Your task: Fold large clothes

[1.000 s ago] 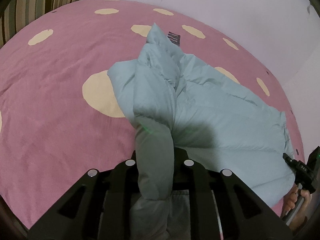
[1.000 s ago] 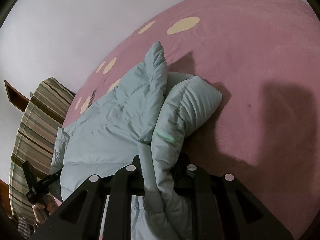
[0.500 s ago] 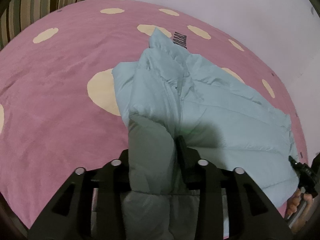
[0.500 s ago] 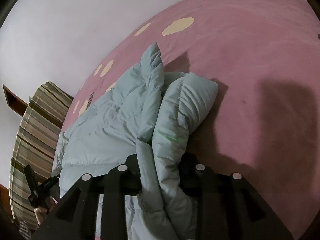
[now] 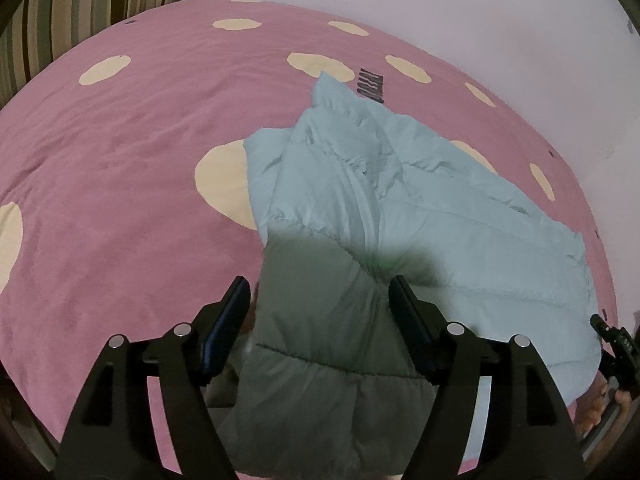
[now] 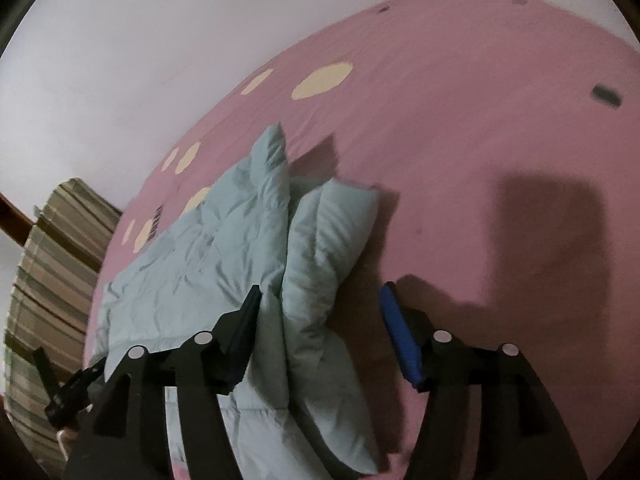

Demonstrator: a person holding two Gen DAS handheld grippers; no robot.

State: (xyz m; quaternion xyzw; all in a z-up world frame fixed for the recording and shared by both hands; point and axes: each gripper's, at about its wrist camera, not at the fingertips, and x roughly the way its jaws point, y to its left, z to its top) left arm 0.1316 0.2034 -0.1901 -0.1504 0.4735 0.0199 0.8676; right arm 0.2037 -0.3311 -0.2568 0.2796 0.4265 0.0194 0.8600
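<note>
Pale-blue quilted jacket [image 5: 420, 208] lies bunched on the pink bedspread [image 5: 120, 200], both claws opening, folds between unpressed.

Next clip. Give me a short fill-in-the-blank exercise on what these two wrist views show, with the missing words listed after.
1. The puffy jacket is pale ____.
2. It lies on a pink bedcover dotted with cream ____.
3. A jacket sleeve lies between the fingers of the ____ tool.
4. The left tool has its jaws ____, not clamped on the fabric.

Missing words: blue; spots; right; apart
</note>
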